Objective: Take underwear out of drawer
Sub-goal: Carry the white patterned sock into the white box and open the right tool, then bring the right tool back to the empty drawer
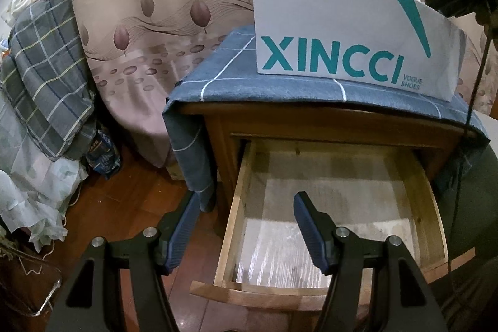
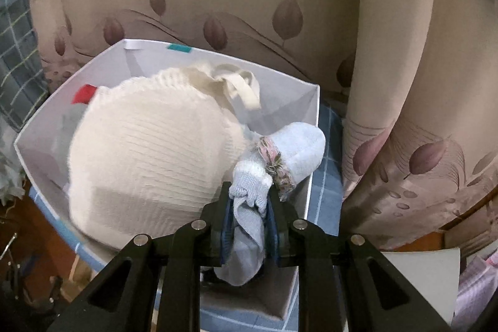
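The wooden drawer [image 1: 236, 201] stands pulled open, and its pale lined bottom is bare. My left gripper [image 1: 246, 223] hovers open over the drawer's left wall, one finger above the floor and the other above the drawer, with nothing between them. In the right wrist view, my right gripper [image 2: 249, 192] is shut on a light blue knitted piece of underwear [image 2: 298, 151] with a floral trim. It holds the piece over the near right corner of a white shoe box [image 2: 312, 120]. A cream knitted garment [image 2: 149, 151] fills most of the box.
The white box [image 1: 342, 30], printed XINCCI, sits on the nightstand's blue checked cloth [image 1: 218, 77]. A leaf-print curtain [image 1: 155, 21] hangs behind. Checked bedding [image 1: 46, 89] and a bag [image 1: 102, 151] crowd the wooden floor at left. A black cable [image 1: 476, 83] hangs at right.
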{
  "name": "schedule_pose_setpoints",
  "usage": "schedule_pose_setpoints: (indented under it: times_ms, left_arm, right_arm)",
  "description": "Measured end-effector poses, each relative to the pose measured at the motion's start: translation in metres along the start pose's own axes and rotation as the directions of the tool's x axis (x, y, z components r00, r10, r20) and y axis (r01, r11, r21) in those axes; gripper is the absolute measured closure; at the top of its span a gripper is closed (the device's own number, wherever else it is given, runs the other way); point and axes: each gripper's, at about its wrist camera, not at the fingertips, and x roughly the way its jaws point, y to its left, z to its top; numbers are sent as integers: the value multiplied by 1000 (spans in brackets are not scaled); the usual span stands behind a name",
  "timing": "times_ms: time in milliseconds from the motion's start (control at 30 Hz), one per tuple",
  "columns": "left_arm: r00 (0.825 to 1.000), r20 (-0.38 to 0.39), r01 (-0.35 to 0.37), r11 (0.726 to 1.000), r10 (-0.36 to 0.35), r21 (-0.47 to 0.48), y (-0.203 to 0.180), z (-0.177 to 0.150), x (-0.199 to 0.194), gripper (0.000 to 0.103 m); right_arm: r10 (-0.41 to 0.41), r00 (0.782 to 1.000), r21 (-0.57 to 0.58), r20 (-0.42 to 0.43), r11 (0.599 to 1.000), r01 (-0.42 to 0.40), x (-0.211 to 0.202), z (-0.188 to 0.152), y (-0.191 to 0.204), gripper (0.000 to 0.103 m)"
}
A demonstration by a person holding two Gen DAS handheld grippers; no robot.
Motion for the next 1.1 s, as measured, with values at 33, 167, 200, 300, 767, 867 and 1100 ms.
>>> schedule_pose_setpoints:
  times_ms: [33,167,200,300,767,867,1100]
  left_arm:
    - [1000,-1,1,1000,-1,2,0,0,0,38]
    - [1000,-11,2,1000,-2,4,-2,0,2,38]
    - [1000,-12,4,1000,-3,3,-2,-1,3,38]
    - [1000,-21,4,1000,-4,0,-2,0,4,38]
    - [1000,-31,2,1000,-2,-8,0,0,6,38]
    - [999,-33,-1,1000,1,-5,0,-1,5,38]
    - [999,-47,0,1000,-1,-12,-1,-1,5,38]
  right_arm:
    - [-5,1000,-3,-5,1000,5,4,-1,0,83]
    - [-22,1000,-14,1,1000,22,10,-2,4,83]
    - [-23,1000,-14,1,1000,23,11,-2,5,83]
    - [-39,999,-28,6,999,39,12,-3,7,82]
    - [-115,989,-60,88,991,120,-22,-4,18,25]
    - [-104,987,-59,119,992,112,-39,-2,16,14]
    - [-52,977,4,208,999,52,-91,-12,14,11]
